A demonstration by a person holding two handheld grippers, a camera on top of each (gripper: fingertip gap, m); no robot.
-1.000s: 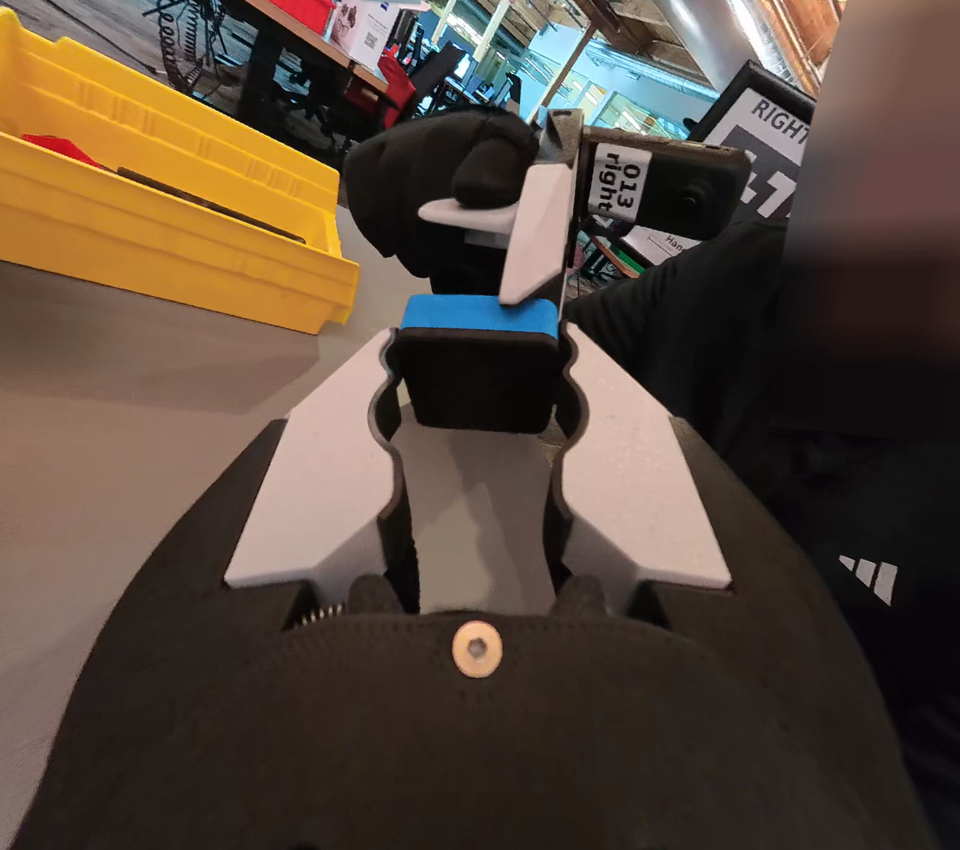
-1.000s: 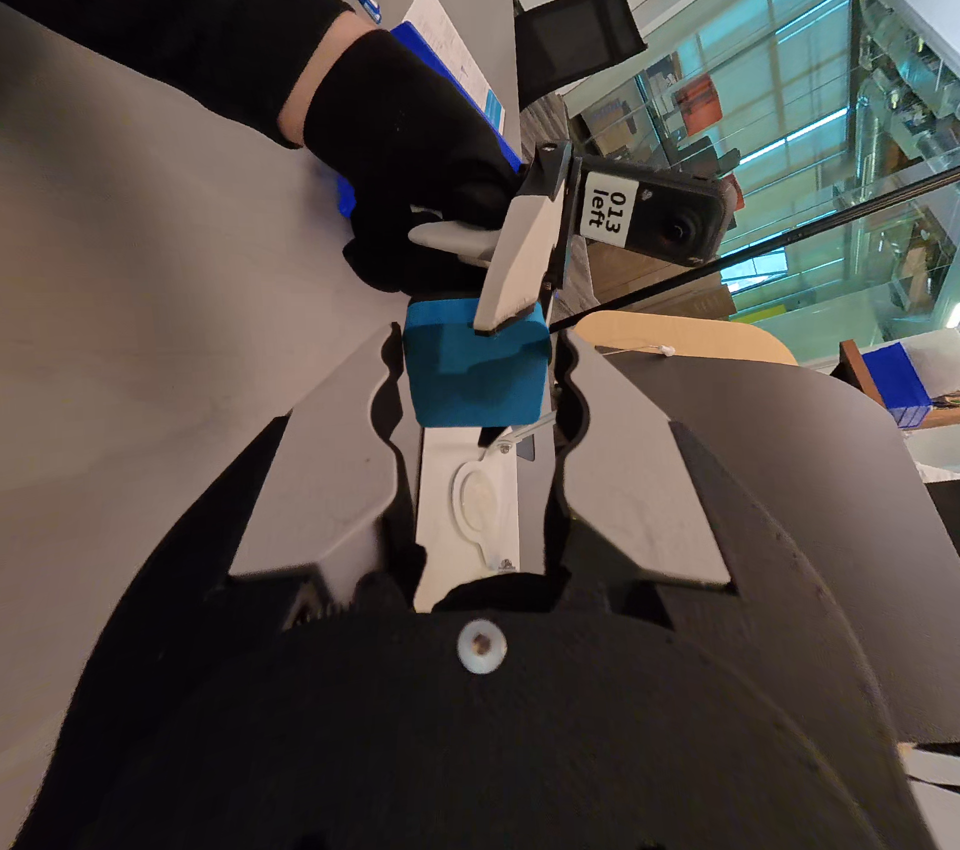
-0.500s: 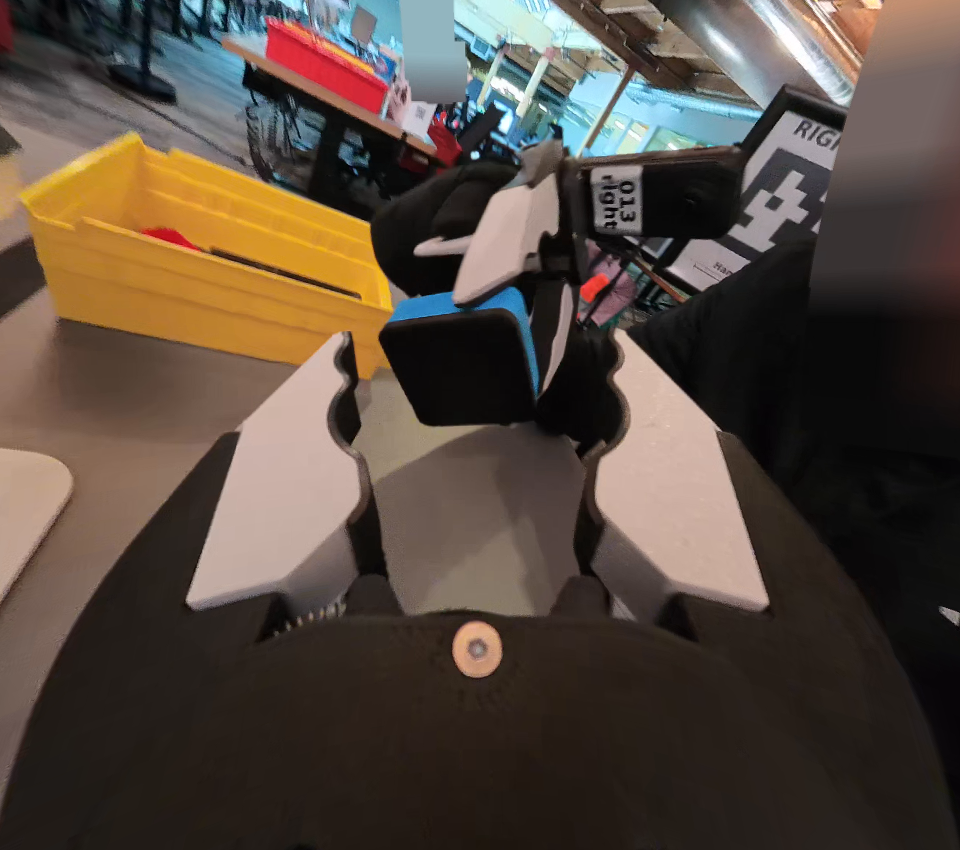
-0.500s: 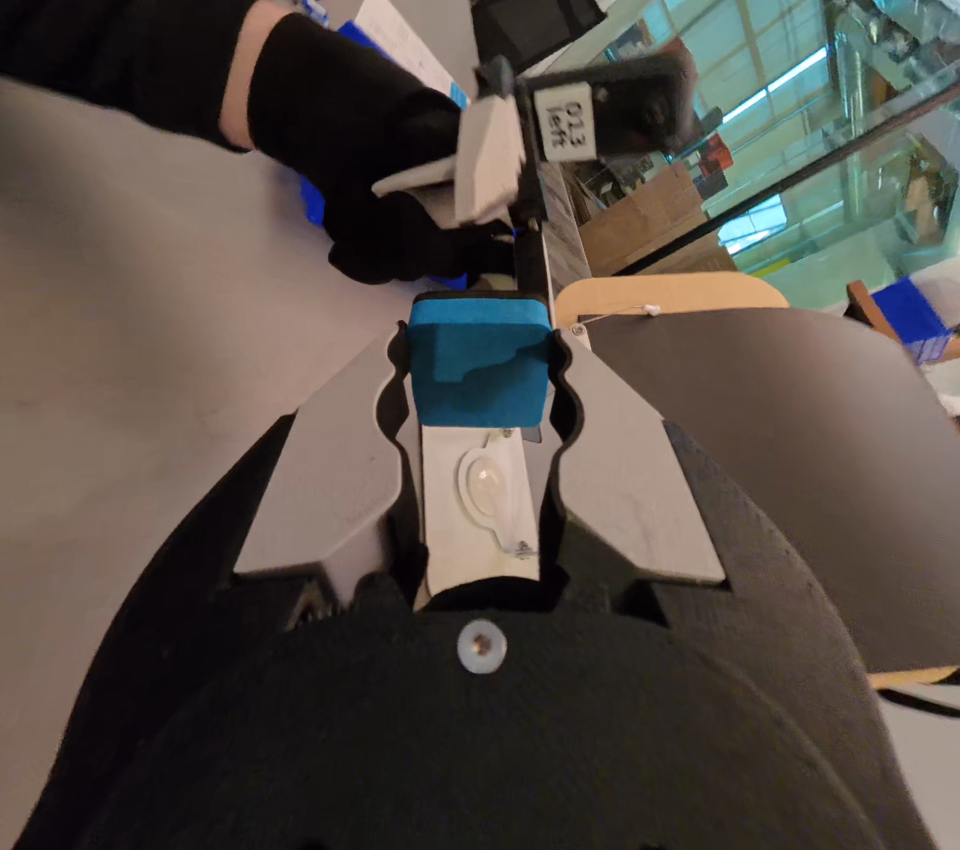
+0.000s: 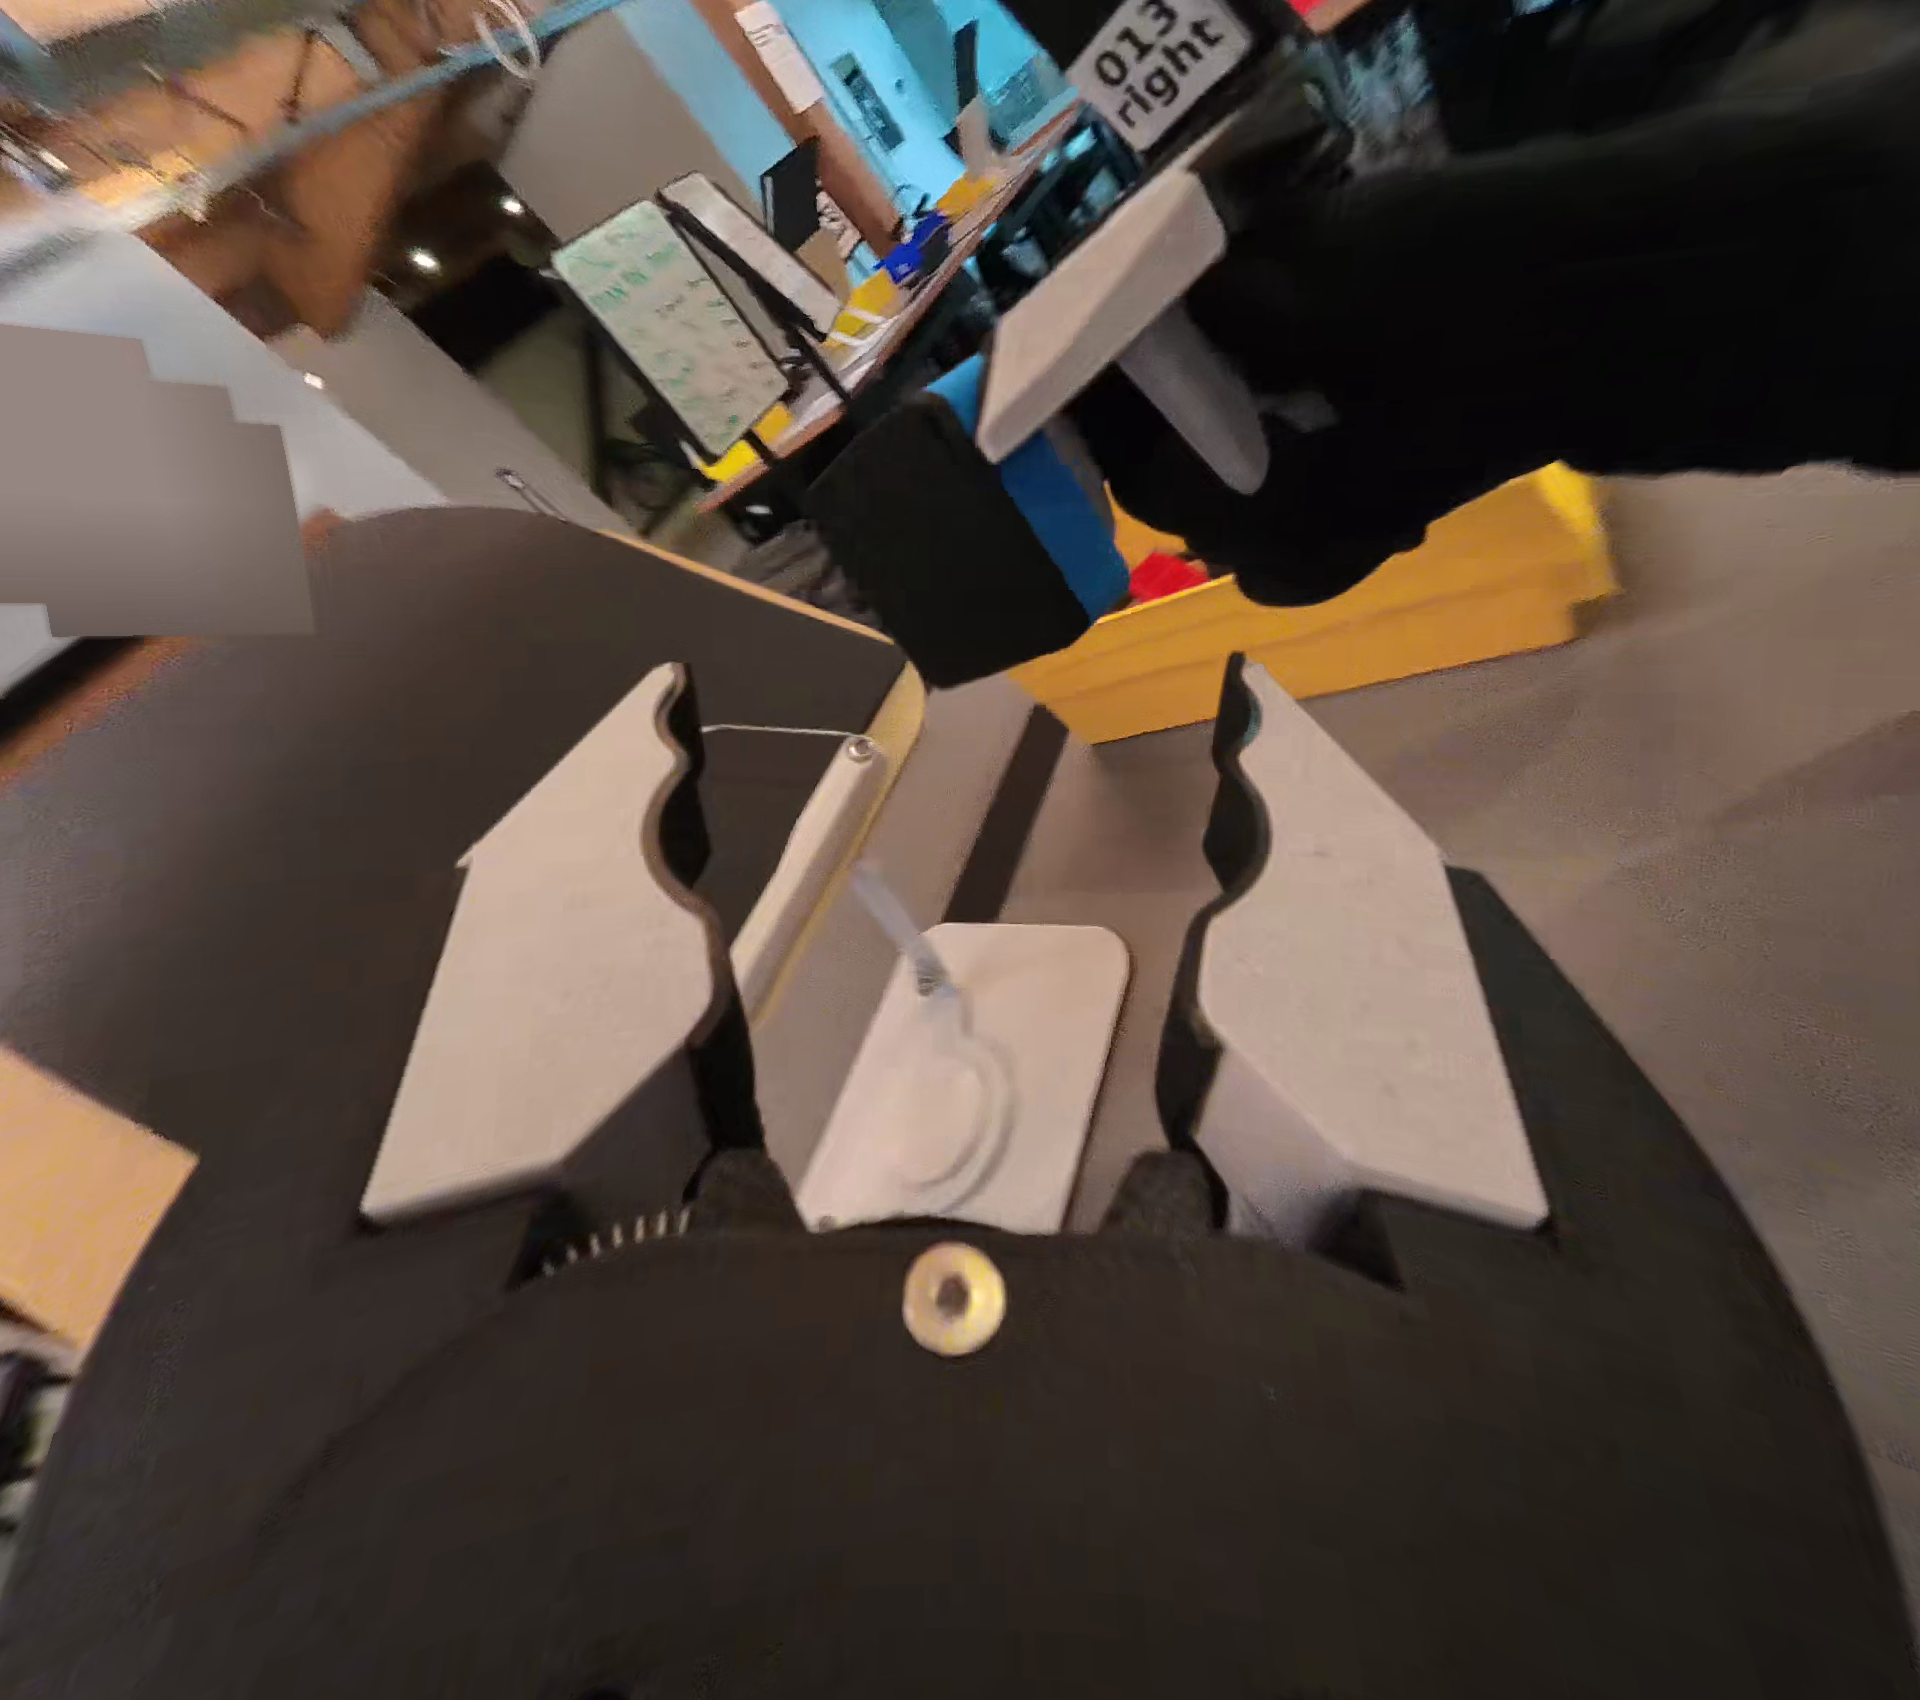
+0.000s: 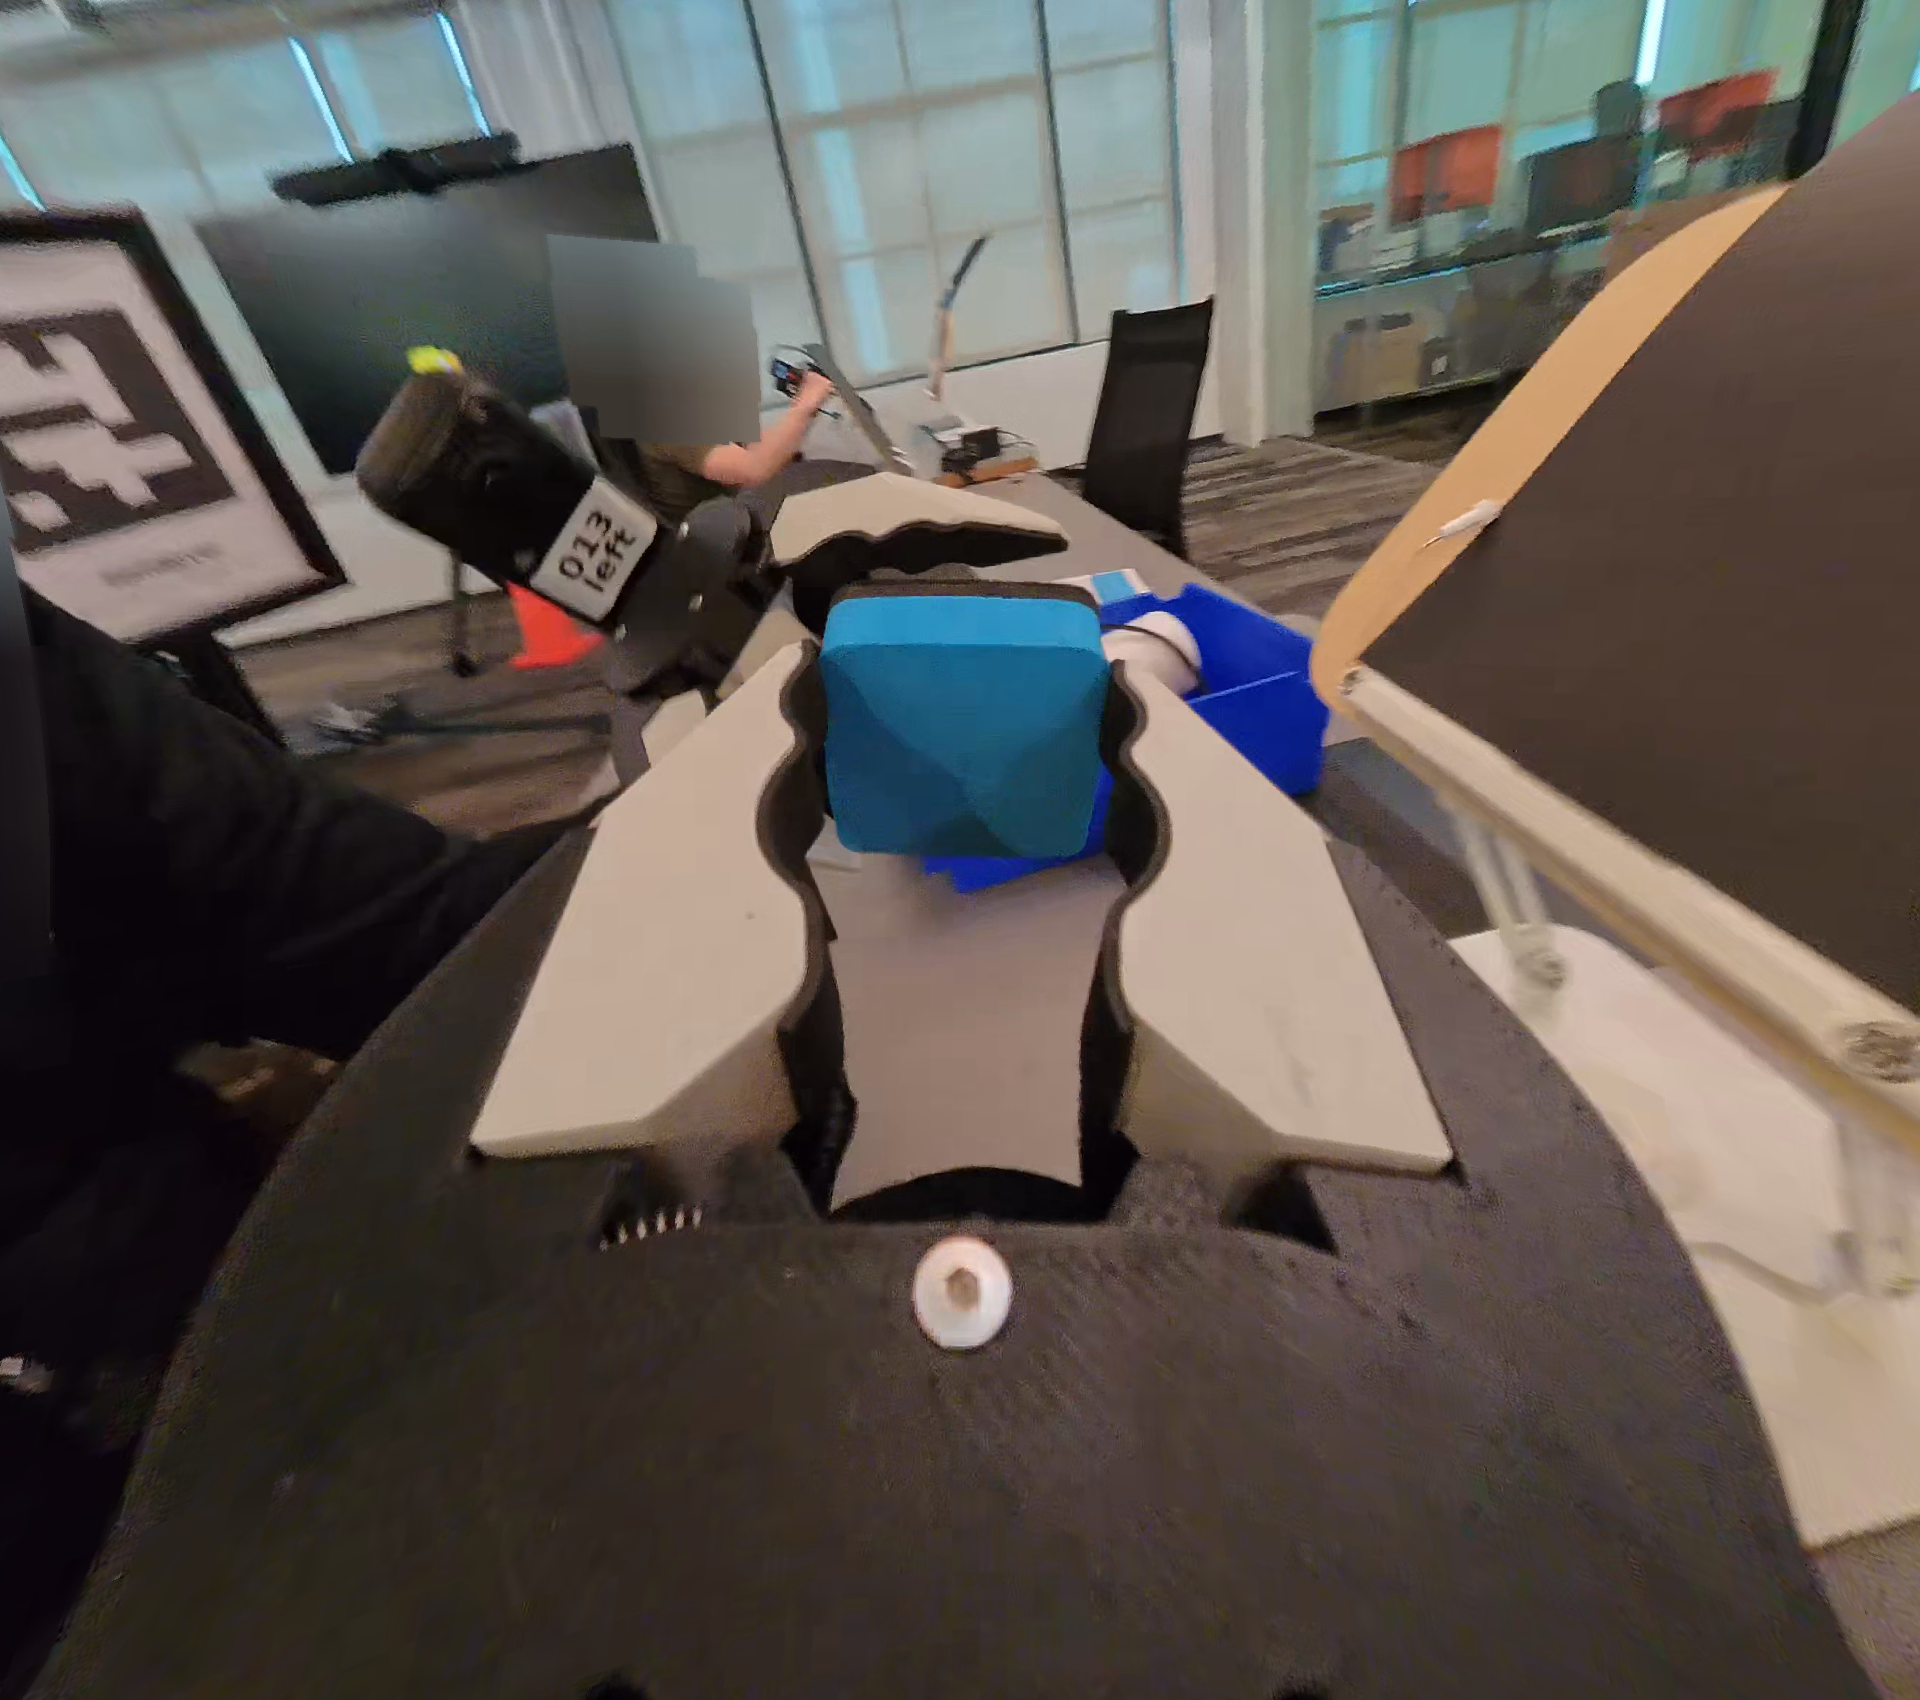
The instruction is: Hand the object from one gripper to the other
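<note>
The object is a foam block, blue on one side and black on the other. My right gripper is shut on the block and holds it in the air by its sides. In the left wrist view the block hangs just beyond my left gripper, which is open and empty and does not touch it. One grey finger of the right gripper, held by a black-gloved hand, lies across the block there. A finger of the left gripper shows just behind the block in the right wrist view.
A yellow bin stands on the grey table beyond the block. A blue bin sits ahead to the right. A lamp with a black shade and a white base stands close by. A framed marker board and a seated person are farther off. The grippers are tip to tip, or close to it.
One second ago both grippers were shut on the block. My left gripper has opened, let go and drawn back. The right gripper keeps the block, and both views have swung round.
</note>
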